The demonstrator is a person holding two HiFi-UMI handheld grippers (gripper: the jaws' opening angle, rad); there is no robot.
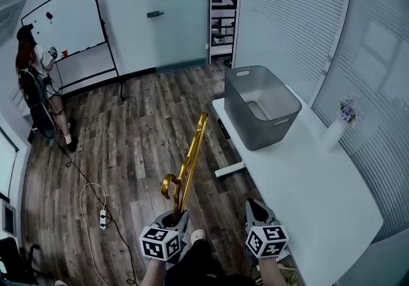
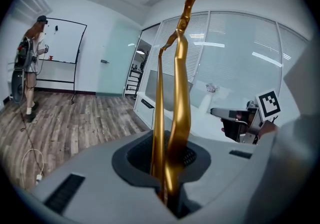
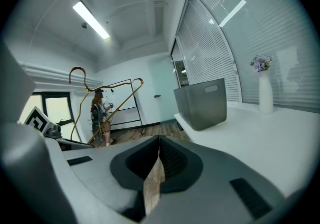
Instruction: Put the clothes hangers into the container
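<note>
- The left gripper [image 2: 167,178] had its jaws closed tight on the lower part of a gold metal clothes hanger [image 1: 190,162].
- In the head view the hanger rose from that gripper, leaning towards 12 o'clock above the wooden plank floor [image 1: 137,131]. Its hook curled out at about 11 o'clock, just above the jaws.
- The right gripper [image 3: 158,160] had its jaws brought together at the tips, with nothing between them. It was held beside the left gripper, at the near edge of the white tabletop [image 1: 313,195].
- A grey rectangular plastic container [image 1: 281,123] stood on the far end of that tabletop, at about 1 o'clock from the grippers and well apart from the hanger.
- A white vase with purple flowers [image 1: 337,126] stood on the tabletop at 2 o'clock, near the container.
- A person [image 1: 39,83] stood by a whiteboard [image 1: 67,19] at 10 o'clock.
</note>
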